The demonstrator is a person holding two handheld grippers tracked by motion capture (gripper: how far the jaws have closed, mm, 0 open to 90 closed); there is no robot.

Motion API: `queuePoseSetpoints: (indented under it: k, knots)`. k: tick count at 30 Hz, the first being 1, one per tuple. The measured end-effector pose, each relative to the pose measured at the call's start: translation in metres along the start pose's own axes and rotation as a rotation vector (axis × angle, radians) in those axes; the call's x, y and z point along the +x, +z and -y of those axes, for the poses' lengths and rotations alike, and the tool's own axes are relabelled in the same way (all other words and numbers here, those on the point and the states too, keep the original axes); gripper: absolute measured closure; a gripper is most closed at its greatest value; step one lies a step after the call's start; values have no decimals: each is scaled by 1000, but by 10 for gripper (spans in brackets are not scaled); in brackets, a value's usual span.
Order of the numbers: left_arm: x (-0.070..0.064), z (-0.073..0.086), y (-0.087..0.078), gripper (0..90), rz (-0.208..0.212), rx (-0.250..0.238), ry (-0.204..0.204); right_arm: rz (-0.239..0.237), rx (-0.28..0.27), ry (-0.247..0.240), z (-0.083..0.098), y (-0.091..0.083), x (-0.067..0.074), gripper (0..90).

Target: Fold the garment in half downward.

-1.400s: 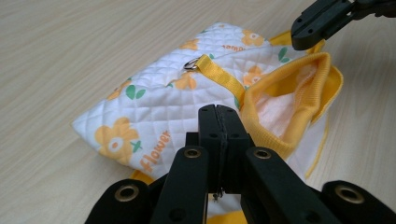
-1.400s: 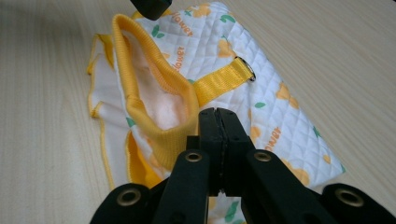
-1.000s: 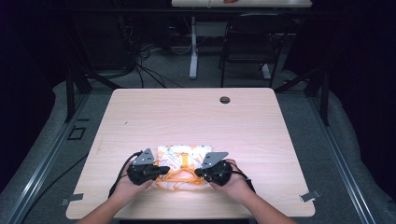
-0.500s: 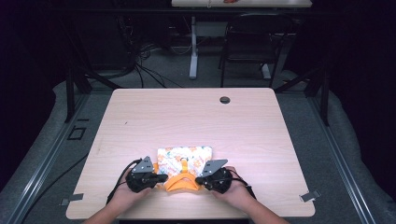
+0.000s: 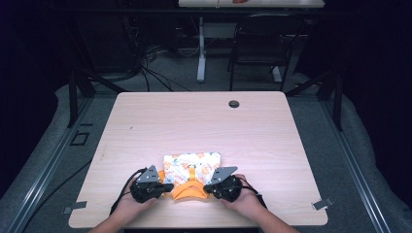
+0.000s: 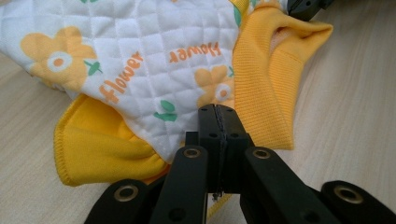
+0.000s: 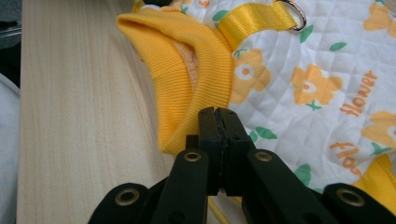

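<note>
Garment (image 5: 190,166) lies folded at the surface's (image 5: 204,121) 6 o'clock edge; left tongs (image 6: 217,112) and right tongs (image 7: 218,113) clamped shut on its orange collar (image 5: 188,191), flattening unfinished.

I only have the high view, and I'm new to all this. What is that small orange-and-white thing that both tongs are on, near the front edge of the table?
Observer: It's a small quilted garment, white with orange flowers and the word "flower" printed on it.
Operator: Are the tongs actually pinching it?
Observer: The left tongs and the right tongs are both pressed fully shut at its edge, and a bit of yellow hem peeks out below each pair.
Operator: Is there anything on it besides cloth?
Observer: Yes, there is a metal ring on a yellow strap, next to the ribbed collar.
</note>
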State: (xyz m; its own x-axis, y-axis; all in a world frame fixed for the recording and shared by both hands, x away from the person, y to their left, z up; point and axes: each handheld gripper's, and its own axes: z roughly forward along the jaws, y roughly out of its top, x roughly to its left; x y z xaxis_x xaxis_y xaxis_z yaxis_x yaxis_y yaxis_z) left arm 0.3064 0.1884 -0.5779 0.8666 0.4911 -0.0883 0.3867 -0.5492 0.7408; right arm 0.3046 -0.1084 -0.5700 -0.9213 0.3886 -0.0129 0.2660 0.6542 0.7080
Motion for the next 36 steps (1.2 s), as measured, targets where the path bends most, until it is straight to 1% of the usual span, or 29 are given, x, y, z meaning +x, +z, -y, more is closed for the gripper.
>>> queuePoseSetpoints:
  k: [3,6,8,9,14,15,17,19,22,26,27,29,30,32,34,36]
  knots:
    - [0,0,1,900,-1,-1,-7,-3,2,5,0,1,-1,893]
    - [2,-1,2,900,-3,-2,-6,1,-4,11,-1,2,-2,893]
    - [3,-2,2,900,-3,-3,-13,0,0,7,-1,2,-3,892]
    - [5,-2,3,900,-6,-4,-23,7,4,8,-2,2,-4,893]
    - [7,-5,5,900,-17,-2,-22,14,5,9,-3,3,-7,893]
    - [8,-6,6,899,-24,-2,-22,17,4,17,-3,3,-8,893]
    - [10,-8,7,900,-27,-2,-27,13,9,18,-3,3,-11,893]
    - [12,-9,9,900,-31,-3,-24,15,1,31,-3,4,-12,893]
    - [13,-10,10,900,-32,-4,-31,21,-7,41,-2,4,-15,894]
    - [16,-13,13,900,-44,-5,-32,24,-11,54,-2,5,-18,894]
    - [18,-14,14,900,-48,-12,-43,27,-10,62,-3,5,-20,895]
    - [19,-14,15,900,-48,-15,-46,28,-6,62,-3,5,-21,895]
    - [22,-14,16,900,-51,-22,-58,45,7,47,-5,5,-23,896]
    - [23,-15,16,900,-52,-26,-63,45,2,58,-6,7,-25,897]
    - [27,-15,18,900,-55,-37,-83,46,4,61,-8,8,-28,897]
    - [28,-15,18,900,-51,-38,-85,48,5,62,-8,9,-29,897]
